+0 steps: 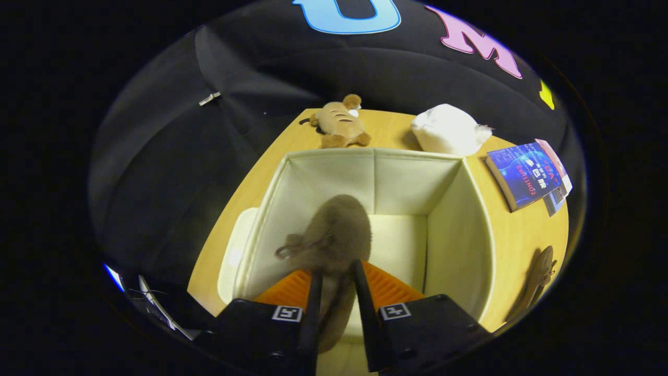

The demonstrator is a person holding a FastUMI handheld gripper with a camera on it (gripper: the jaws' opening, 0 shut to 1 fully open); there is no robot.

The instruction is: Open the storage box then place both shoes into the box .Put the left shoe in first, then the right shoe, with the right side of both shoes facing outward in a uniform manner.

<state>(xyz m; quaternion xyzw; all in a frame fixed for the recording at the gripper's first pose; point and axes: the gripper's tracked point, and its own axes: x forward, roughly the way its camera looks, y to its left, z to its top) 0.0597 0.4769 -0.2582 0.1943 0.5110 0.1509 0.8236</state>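
Your gripper [336, 282] clamps both fingers on the heel of a brown suede shoe [334, 235], hanging it toe-down inside the open cream storage box [459, 209]; left of the box its lid [232, 256] lies flat; beyond sit a plush toy [339, 125] and white bundle [446, 130]; right, a book [524, 175], then the second shoe [540, 277] near the table edge; let go too high and it may topple, wrong side facing outward.

A staged recording booth: black cloth [172, 172] hangs behind a wooden table [522, 235]. Household props sit along its far edge: a plush toy [339, 125] at upper centre, a white bag [449, 130], books [527, 175] at right.
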